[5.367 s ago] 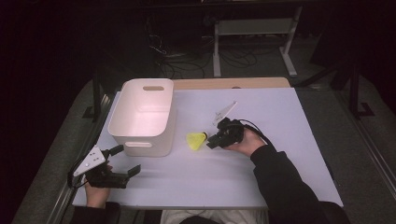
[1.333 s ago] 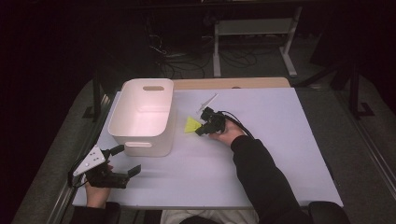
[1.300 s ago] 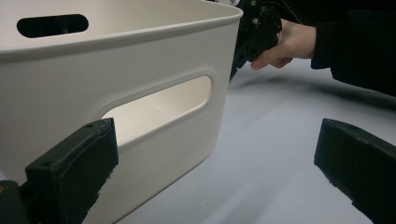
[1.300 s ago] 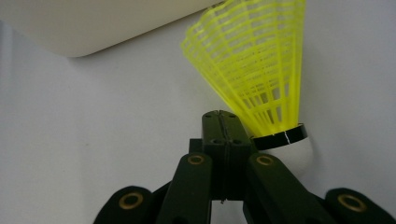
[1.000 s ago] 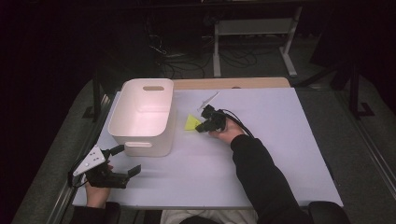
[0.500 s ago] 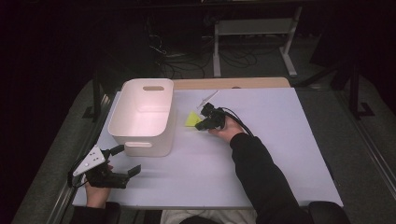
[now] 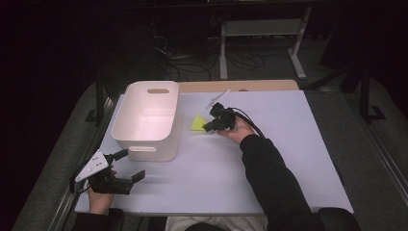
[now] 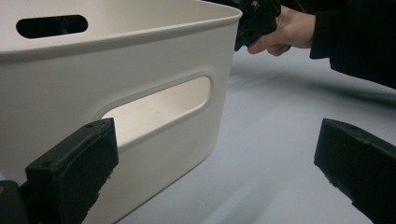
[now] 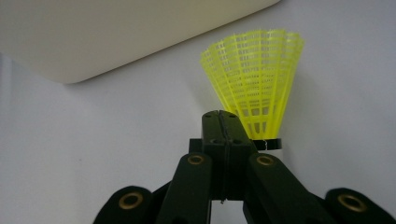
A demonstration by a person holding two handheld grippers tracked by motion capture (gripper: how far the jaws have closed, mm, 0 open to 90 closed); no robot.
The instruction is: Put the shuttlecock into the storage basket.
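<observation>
The right gripper [image 9: 223, 122] has its jaws pressed together, pinching the yellow shuttlecock [image 9: 253, 79] at its base; the skirt fans out beyond the tips, just beside the white bin [image 7: 146, 120]. The left gripper [image 7: 126, 164] rests spread wide, facing that bin's handle wall.

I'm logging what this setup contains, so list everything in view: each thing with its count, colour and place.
shuttlecock: one, yellow mesh skirt, just right of the bin, at the right gripper's tips.
bin: one, white with handle slots, left-centre of the table, nothing seen inside.
table: one, white top, with a wooden strip along its far edge.
metal stand: one, pale grey, on the dark floor beyond the table, cables beside it.
left gripper: one, black with a grey plate, near left corner, jaws wide open toward the bin.
right gripper: one, black, jaws closed together, the shuttlecock's base right against them; whether it is pinched is hard to tell.
</observation>
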